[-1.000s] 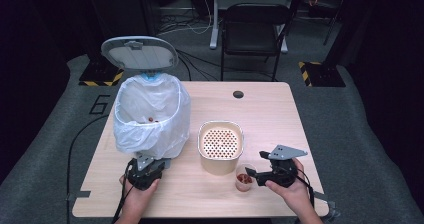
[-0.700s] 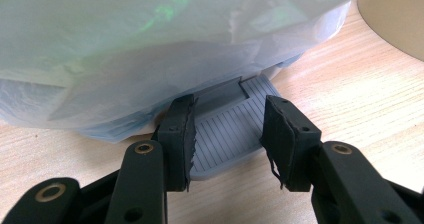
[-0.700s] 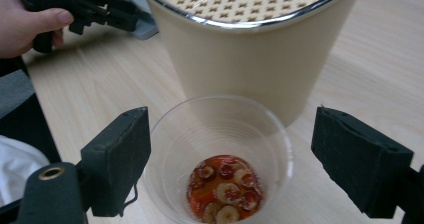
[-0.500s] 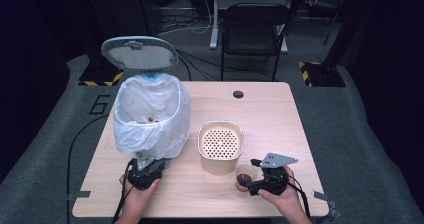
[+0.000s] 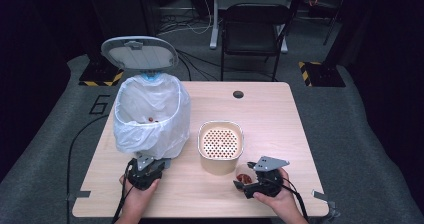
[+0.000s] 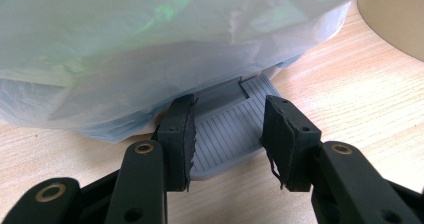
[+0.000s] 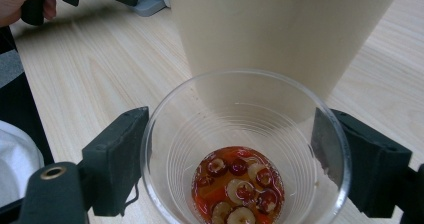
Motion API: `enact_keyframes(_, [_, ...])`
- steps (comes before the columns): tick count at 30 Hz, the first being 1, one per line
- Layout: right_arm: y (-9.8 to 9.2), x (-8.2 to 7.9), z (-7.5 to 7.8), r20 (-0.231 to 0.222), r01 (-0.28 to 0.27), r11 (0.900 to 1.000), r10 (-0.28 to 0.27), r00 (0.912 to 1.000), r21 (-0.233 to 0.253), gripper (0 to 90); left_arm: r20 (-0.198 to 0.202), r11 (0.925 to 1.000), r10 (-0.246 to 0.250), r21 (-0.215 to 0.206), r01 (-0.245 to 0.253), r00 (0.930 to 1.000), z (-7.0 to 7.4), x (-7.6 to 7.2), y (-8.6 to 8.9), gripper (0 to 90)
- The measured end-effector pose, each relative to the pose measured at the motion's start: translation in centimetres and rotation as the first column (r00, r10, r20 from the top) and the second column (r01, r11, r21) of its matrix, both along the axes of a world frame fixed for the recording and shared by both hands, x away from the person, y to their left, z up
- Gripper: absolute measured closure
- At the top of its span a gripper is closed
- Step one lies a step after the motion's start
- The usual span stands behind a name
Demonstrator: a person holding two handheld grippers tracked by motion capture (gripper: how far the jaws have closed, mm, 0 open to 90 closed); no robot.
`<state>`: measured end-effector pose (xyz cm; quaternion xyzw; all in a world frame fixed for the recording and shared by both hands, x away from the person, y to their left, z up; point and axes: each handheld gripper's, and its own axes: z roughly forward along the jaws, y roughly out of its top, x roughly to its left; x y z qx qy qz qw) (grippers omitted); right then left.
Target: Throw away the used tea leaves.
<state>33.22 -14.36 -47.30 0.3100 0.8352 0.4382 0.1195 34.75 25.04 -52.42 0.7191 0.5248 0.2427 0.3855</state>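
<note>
The clear plastic cup (image 7: 243, 154) holds red-brown liquid with pale slices, perhaps dried fruit; the ribbed pedal (image 6: 230, 134) is grey.

Clear glossy plastic cup (image 7: 243, 149), faintly ribbed. Matt beige strainer pot (image 5: 220, 147) on a pale wood-grain table (image 5: 280, 119). Thin crinkled translucent bag (image 5: 150, 115) above a ribbed grey plastic pedal (image 6: 227, 126).

High view: fixed above, facing forward and down over the whole worktop (image 5: 280, 114). Gripper views: low, close behind own jaws, one at the bin pedal (image 6: 230, 129), one over the plastic cup (image 7: 243, 149).
</note>
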Motion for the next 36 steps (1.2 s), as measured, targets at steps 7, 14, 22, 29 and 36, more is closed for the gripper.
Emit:
enact_keyframes(7, [0.0,0.2,-0.5,-0.014,-0.006,1.000,0.006,0.9999,-0.002,19.2,0.000,1.0000,-0.002,0.000,0.002,1.0000,0.0,0.0,0.0,56.2])
enact_keyframes(14, [0.1,0.2,-0.8,-0.025,-0.014,1.000,0.013,0.9996,-0.018,20.0,0.001,1.0000,-0.004,0.001,0.004,1.0000,0.0,0.0,0.0,56.3])
enact_keyframes(22, [0.4,0.3,-1.2,-0.021,-0.013,0.999,0.012,0.9997,-0.039,24.8,0.000,1.0000,-0.004,0.001,0.004,1.0000,0.0,0.0,0.0,56.2])
enact_keyframes(29, [0.2,0.4,-1.2,-0.004,-0.015,0.999,0.014,0.9999,-0.048,29.9,0.001,1.0000,-0.002,0.001,0.002,1.0000,0.0,0.0,0.0,56.2])
enact_keyframes(36, [-0.6,0.9,-0.4,-0.008,-0.010,0.998,0.009,0.9999,-0.059,31.7,0.001,1.0000,-0.002,0.001,0.002,1.0000,0.0,0.0,0.0,56.2])
